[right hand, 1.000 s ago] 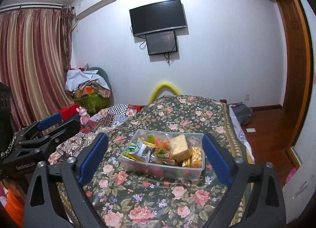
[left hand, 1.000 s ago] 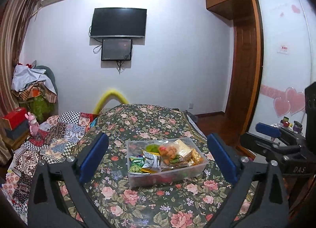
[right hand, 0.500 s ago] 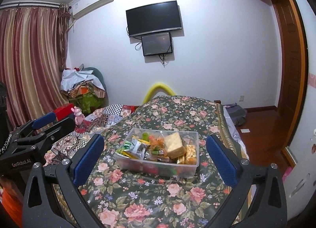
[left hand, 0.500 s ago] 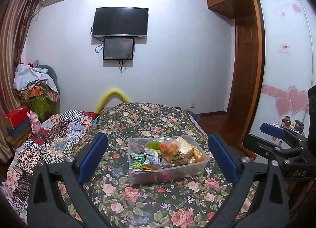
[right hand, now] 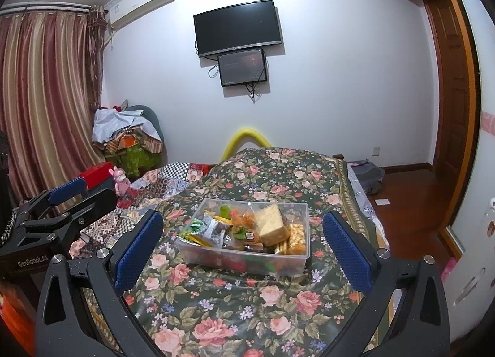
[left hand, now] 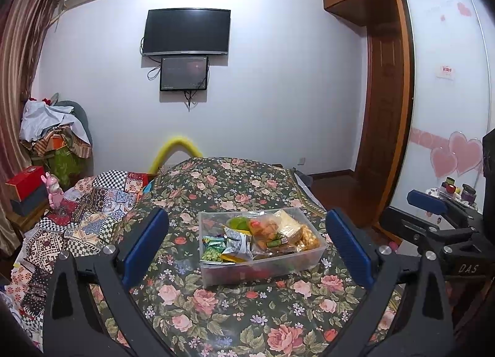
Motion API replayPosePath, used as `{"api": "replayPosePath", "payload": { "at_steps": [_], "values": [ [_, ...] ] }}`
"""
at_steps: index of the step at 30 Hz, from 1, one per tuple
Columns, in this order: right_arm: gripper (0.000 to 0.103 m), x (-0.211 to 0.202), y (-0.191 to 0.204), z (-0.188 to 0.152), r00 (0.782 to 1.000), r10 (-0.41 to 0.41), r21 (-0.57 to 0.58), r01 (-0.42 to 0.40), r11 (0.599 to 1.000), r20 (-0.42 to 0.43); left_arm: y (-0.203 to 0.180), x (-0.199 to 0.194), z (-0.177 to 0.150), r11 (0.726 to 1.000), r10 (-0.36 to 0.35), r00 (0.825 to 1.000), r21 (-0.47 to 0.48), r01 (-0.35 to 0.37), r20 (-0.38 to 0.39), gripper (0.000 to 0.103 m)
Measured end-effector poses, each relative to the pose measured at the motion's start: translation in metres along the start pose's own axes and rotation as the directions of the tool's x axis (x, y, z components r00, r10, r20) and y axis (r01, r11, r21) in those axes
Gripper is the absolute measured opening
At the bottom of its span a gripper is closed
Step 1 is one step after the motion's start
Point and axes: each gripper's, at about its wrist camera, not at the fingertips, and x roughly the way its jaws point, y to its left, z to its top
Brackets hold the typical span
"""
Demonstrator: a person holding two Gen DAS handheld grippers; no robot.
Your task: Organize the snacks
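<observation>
We record a bedroom with white walls [left hand: 278, 78] and a wall-mounted air conditioner [right hand: 140, 1]. A dark television [left hand: 187, 32] hangs above a smaller screen [left hand: 184, 73]. We note striped red-and-gold curtains [right hand: 40, 93] at left, a wooden wardrobe [left hand: 380, 109] with a frosted sliding door bearing pink hearts [left hand: 458, 155], and a wooden floor [right hand: 402, 199]. The bed [left hand: 232, 310] carries a floral cover beside a patchwork quilt [left hand: 92, 202]. A pile of clothes [right hand: 126, 137] fills the corner.

clear bin [left hand: 263, 267] of snacks [left hand: 260, 234] on floral bedspread [left hand: 216, 304], framed between spread jaws.
</observation>
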Motion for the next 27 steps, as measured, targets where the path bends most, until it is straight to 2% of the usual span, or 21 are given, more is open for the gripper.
{"api": "replayPosePath", "payload": {
  "at_steps": [27],
  "values": [
    [0.103, -0.0052, -0.0009, 0.0012, 0.999, -0.036, -0.002, 0.036, 0.999, 0.008, -0.0025, -0.0012, -0.0017, 1.000, -0.015, 1.000, 0.000, 0.015, -0.002, 0.103]
  ]
}}
